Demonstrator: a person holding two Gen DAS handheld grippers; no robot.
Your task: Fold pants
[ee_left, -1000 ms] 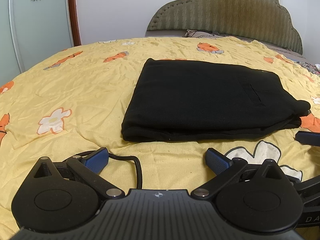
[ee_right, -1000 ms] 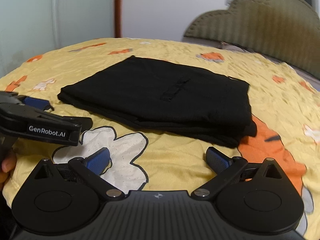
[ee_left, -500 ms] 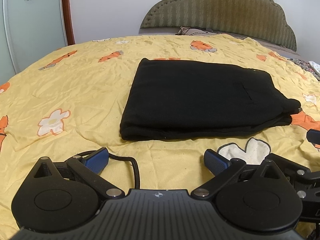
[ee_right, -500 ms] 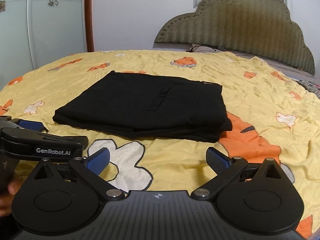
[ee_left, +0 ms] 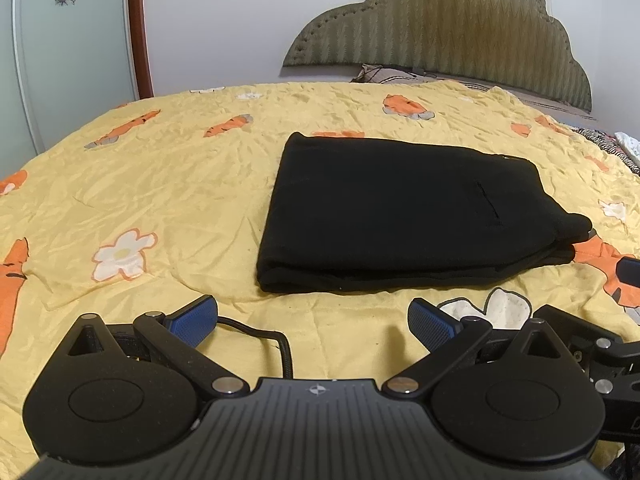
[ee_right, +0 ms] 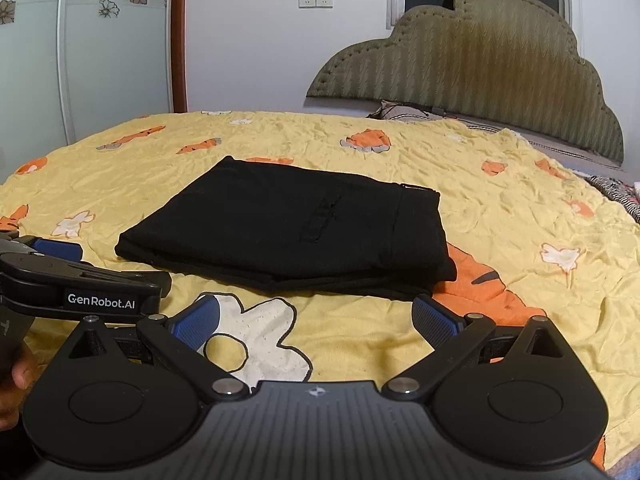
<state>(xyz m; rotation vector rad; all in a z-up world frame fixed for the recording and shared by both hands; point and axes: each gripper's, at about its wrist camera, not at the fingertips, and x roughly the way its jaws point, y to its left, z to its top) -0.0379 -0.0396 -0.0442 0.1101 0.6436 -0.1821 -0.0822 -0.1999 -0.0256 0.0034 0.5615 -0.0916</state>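
Jaws of both handheld two-finger grippers, left gripper (ee_left: 312,320) and right gripper (ee_right: 316,316), stand released and empty, blue ribbed pads spread wide above the yellow carrot-and-flower print bedspread (ee_left: 160,184), clear of the cloth. Folded black fabric pants (ee_left: 404,216) lie flat just ahead of both, a stacked rectangle with its long axis across the view and layered edges facing the jaws, slightly right of centre for the left gripper and slightly left for the right, neither clearly nearer; folding appears complete. White lettering "GenRobot.AI" (ee_right: 101,302) reads on the left gripper's side in the right wrist view
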